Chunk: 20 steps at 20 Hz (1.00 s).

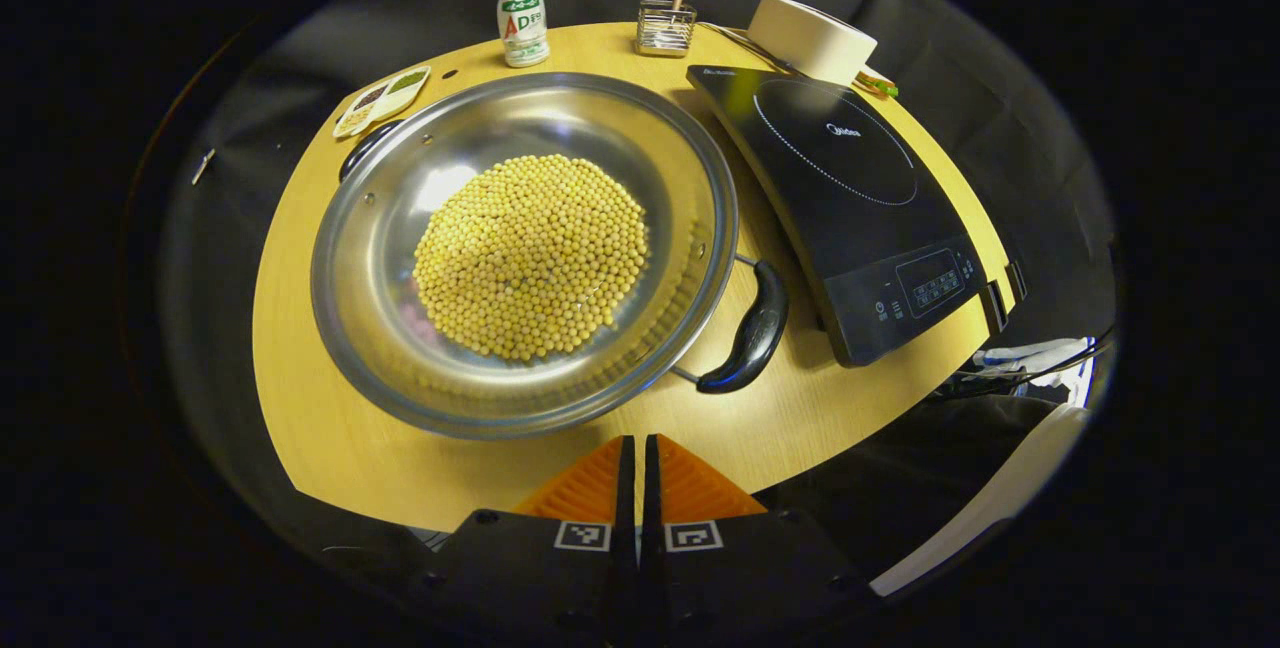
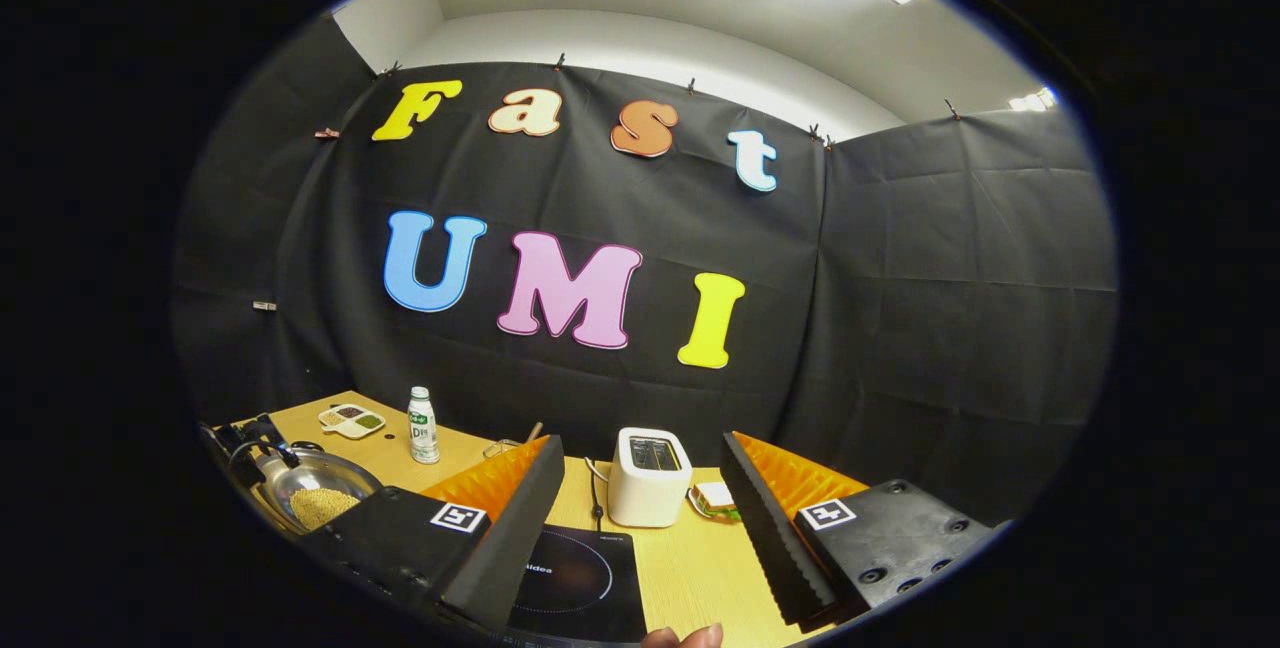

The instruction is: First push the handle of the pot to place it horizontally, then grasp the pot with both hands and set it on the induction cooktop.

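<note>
The left gripper (image 1: 637, 458) has its two fingers brought together with only a thin slit between them, and it holds nothing. Directly ahead of it, on the wooden table (image 1: 320, 428), sits the pot (image 1: 525, 248), a wide shallow steel pan with a heap of yellow beans (image 1: 530, 256) in the middle. The pot has two dark handles: one handle (image 1: 748, 328) lies ahead and a little to the right of the fingertips, near them, and the far handle (image 1: 362, 146) is at the opposite rim, ahead and to the left. So the line through the two handles runs diagonally from this gripper, not across its view, and I judge that the near handle must be pushed to turn the pot level. The induction cooktop (image 1: 850, 198) lies farther right, just beside that near handle. The right gripper (image 2: 640, 518) is wide open and empty, held higher and pointing toward the booth wall; from it the pot (image 2: 305, 493) lies low and far to the left, and the cooktop (image 2: 580, 578) is just below its fingers. The left gripper seems the nearer one for the push.
</note>
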Each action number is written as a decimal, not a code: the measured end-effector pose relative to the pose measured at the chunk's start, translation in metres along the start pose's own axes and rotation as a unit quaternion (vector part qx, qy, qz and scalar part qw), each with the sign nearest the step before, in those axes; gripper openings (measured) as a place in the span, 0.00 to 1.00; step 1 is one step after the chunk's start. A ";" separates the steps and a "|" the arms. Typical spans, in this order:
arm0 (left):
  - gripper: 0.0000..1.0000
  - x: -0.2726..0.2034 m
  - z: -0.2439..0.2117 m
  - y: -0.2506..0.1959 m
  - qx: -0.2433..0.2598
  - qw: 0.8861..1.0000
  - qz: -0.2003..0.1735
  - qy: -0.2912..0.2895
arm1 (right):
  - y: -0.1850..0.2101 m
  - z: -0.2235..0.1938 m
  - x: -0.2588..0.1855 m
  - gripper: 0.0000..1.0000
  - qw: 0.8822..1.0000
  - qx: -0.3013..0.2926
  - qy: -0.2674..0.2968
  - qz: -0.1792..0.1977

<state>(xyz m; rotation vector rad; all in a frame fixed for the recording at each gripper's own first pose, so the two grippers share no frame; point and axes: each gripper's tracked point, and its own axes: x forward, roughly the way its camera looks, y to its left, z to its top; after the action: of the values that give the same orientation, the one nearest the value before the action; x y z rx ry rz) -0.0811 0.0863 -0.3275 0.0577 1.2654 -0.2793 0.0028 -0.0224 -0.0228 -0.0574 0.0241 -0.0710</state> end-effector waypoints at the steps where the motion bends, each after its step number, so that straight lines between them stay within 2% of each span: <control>1: 0.06 0.002 0.004 -0.003 0.004 1.000 0.000 -0.001 | -0.002 0.000 0.000 0.98 1.000 0.000 0.000 -0.001; 10: 0.05 0.012 0.028 -0.022 0.012 1.000 0.012 -0.001 | -0.016 -0.001 -0.001 0.98 1.000 -0.001 0.003 -0.014; 20: 0.05 0.028 0.080 -0.043 -0.003 0.999 0.036 -0.034 | -0.022 -0.003 -0.006 0.98 1.000 -0.004 0.008 -0.012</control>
<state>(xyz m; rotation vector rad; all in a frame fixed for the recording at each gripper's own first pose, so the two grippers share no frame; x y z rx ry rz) -0.0097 0.0246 -0.3249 0.0889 1.1936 -0.2131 -0.0047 -0.0436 -0.0246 -0.0661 0.0393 -0.0961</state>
